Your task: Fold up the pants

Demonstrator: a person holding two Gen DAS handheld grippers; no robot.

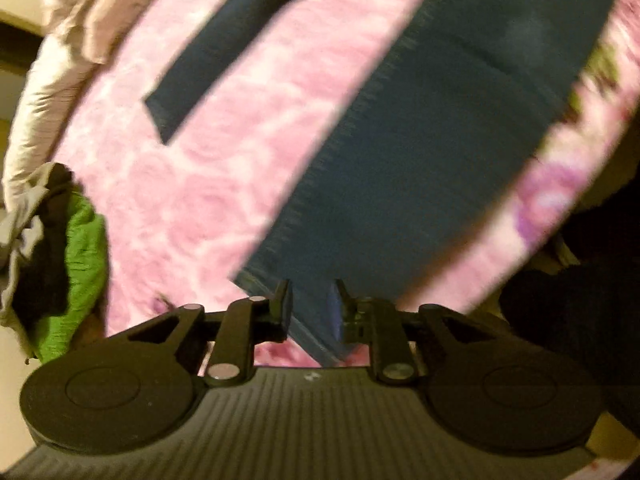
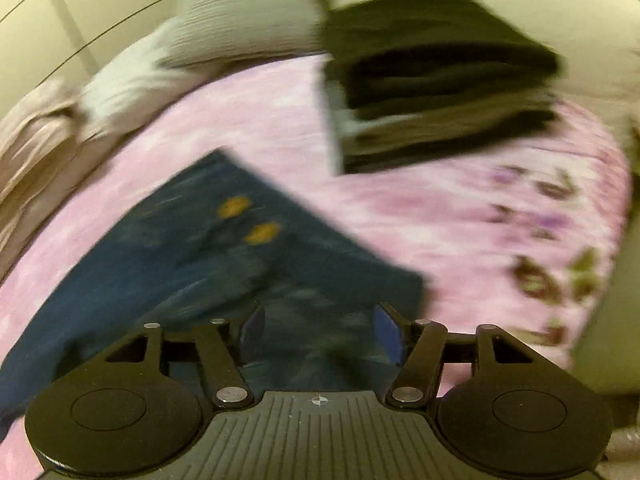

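Note:
Dark blue pants (image 1: 420, 160) lie spread on a pink flowered bedspread (image 1: 200, 192), one leg (image 1: 208, 52) stretching off toward the far left. My left gripper (image 1: 313, 300) hangs over the near edge of the wide part. Its jaws stand a narrow gap apart, with blue cloth showing between them and not visibly pinched. In the right wrist view, the pants (image 2: 192, 264) show two yellow marks (image 2: 248, 220). My right gripper (image 2: 320, 326) is wide open just above the cloth, with nothing gripped. Both views are blurred.
A stack of folded dark clothes (image 2: 440, 80) sits on the bedspread (image 2: 420, 216) at the far right. A pale pillow (image 2: 240, 16) and rumpled beige bedding (image 1: 80, 28) lie along the far edge. A green and grey garment pile (image 1: 76, 264) sits at the bed's left edge.

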